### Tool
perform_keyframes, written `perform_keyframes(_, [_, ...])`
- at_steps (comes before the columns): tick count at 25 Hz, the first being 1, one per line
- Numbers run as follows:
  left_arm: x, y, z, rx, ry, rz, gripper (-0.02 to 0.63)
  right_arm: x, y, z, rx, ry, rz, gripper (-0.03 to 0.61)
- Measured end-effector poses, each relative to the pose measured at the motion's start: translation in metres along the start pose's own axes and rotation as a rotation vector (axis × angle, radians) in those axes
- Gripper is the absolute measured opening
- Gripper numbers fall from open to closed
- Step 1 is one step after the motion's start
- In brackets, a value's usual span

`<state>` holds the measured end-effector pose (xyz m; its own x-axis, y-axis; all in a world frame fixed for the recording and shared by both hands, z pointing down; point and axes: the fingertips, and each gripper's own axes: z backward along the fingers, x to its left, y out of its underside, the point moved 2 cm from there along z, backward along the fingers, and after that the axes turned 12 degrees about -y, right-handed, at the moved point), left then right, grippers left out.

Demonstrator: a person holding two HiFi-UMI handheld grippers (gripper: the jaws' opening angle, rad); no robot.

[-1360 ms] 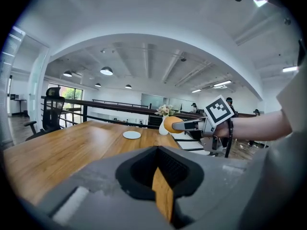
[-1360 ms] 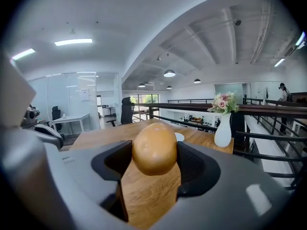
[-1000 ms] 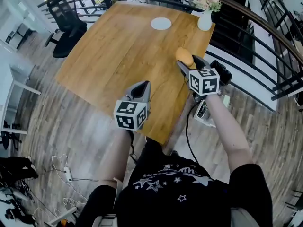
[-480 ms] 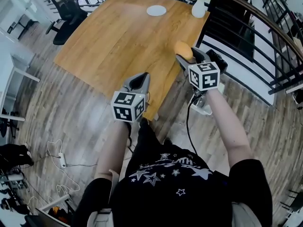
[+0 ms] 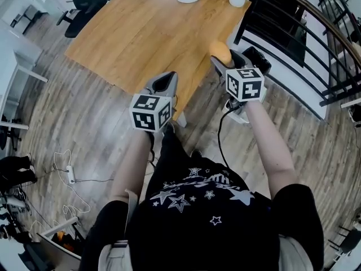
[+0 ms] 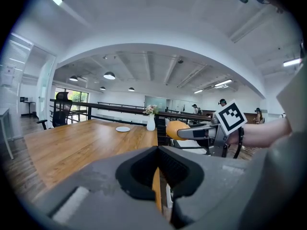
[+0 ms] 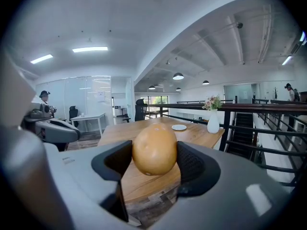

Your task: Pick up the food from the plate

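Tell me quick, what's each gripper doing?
Left gripper: closed, empty.
Right gripper: closed on the food.

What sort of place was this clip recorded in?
Probably an open-plan office on a mezzanine level. A large wooden meeting table stands beside a black metal railing, with a black swivel office chair nearby and glass-walled rooms beyond.
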<state>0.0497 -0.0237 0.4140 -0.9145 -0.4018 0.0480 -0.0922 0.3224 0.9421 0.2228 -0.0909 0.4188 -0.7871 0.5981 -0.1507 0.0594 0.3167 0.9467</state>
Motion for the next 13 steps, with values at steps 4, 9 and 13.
perform_keyframes(4, [0.002, 0.000, 0.013, -0.004, -0.016, 0.006, -0.002, 0.014, 0.002, 0.006, -0.005, -0.012, -0.009, 0.296])
perform_keyframes(9, [0.001, 0.003, 0.025, -0.009, -0.031, 0.011, -0.002, 0.030, 0.004, 0.014, -0.015, -0.028, -0.008, 0.296])
perform_keyframes(13, [-0.002, 0.007, 0.034, -0.012, -0.035, 0.013, -0.002, 0.038, 0.007, 0.020, -0.031, -0.031, -0.026, 0.296])
